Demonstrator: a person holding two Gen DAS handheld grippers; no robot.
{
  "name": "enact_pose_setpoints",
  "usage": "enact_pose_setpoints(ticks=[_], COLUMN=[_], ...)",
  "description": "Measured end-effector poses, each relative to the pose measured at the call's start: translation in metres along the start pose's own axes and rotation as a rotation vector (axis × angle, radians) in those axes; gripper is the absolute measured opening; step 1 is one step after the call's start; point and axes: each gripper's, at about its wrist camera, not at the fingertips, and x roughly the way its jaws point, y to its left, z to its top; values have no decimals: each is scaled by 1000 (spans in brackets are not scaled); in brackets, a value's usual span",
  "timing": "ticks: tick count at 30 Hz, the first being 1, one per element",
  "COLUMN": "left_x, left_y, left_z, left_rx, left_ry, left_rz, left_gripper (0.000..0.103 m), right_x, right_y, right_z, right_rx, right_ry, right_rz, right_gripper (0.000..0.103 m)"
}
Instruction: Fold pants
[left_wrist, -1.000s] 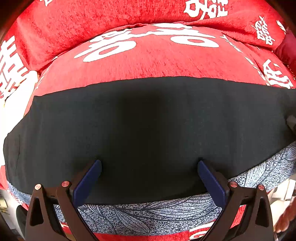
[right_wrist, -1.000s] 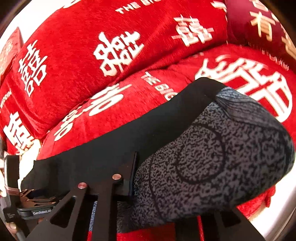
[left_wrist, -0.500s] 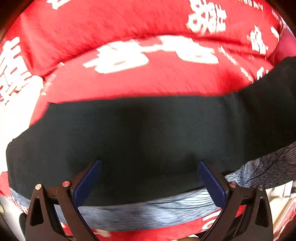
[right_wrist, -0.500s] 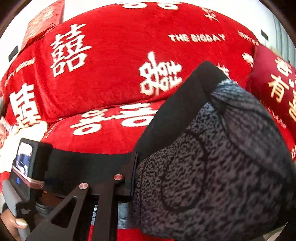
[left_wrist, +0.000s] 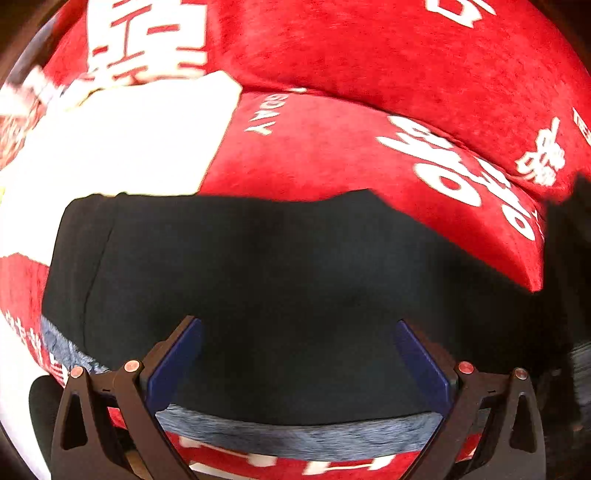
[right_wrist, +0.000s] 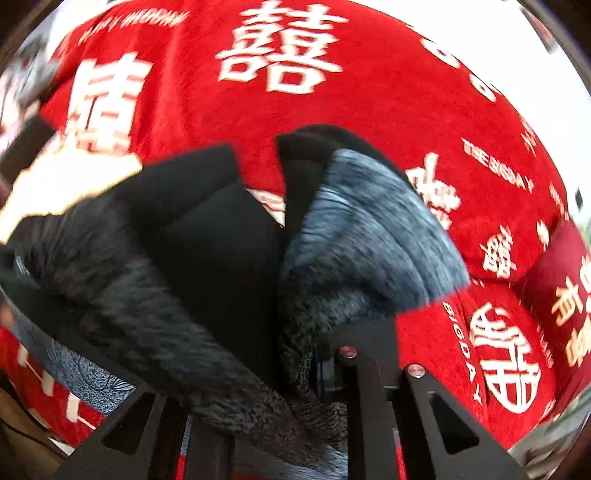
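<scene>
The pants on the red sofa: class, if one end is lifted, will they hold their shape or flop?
Probably flop: in the right wrist view the pants bunch and fold over the right tool pinching them. Likely light, since one pinch carries that end. On the plush red cover they would probably drag rather than slide.
</scene>
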Motion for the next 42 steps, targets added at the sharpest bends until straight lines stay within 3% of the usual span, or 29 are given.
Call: enact_pose_setpoints(ticks=[4,6,9,11,13,14,18,20,24,27,29,32,35,38,40,42], left_x=[7,11,11,10,9,7,-5,-10,-15,-7,5,16,16,15,15,16], left_y=[19,23,27,27,26,25,18,7,-33,-59,-66,-60,-58,-60,-61,-63], left_z=[-5,-6,-5,-3,0,0,2,1,-6,-22,-32,-42,-42,-43,-45,-46], left_rx=[-17,-22,-28,-32,-37,-37,-14,14,126,225,266,255,245,247,244,240], left_ry=[16,21,19,17,15,12,-6,-10,-23,-11,23,46,46,42,36,29], left_rz=[-3,-6,-14,-20,-35,-40,-57,-66,-63,14,60,46,34,43,46,52], left_gripper=[103,103,103,103,103,103,103,103,103,103,103,103,103,103,103,103], right_x=[23,33,34,24,10,-3,-56,-67,-28,17,37,40,33,33,32,33], right_y=[52,76,96,103,104,101,67,33,-53,-106,-119,-115,-101,-100,-111,-115], right_z=[-16,-27,-32,-34,-32,-32,-28,-22,-15,-34,-58,-80,-83,-74,-58,-40], right_rx=[-131,-216,-311,-354,-376,-372,-247,-129,160,457,580,597,531,501,486,443], right_ry=[61,87,77,75,65,55,35,7,69,197,260,263,256,281,256,220], right_rz=[-38,-98,-185,-179,-151,-104,212,282,322,535,611,639,605,593,579,512], right_gripper=[18,19,28,43,77,81,82,84,85,85,85,84,84,84,84,85])
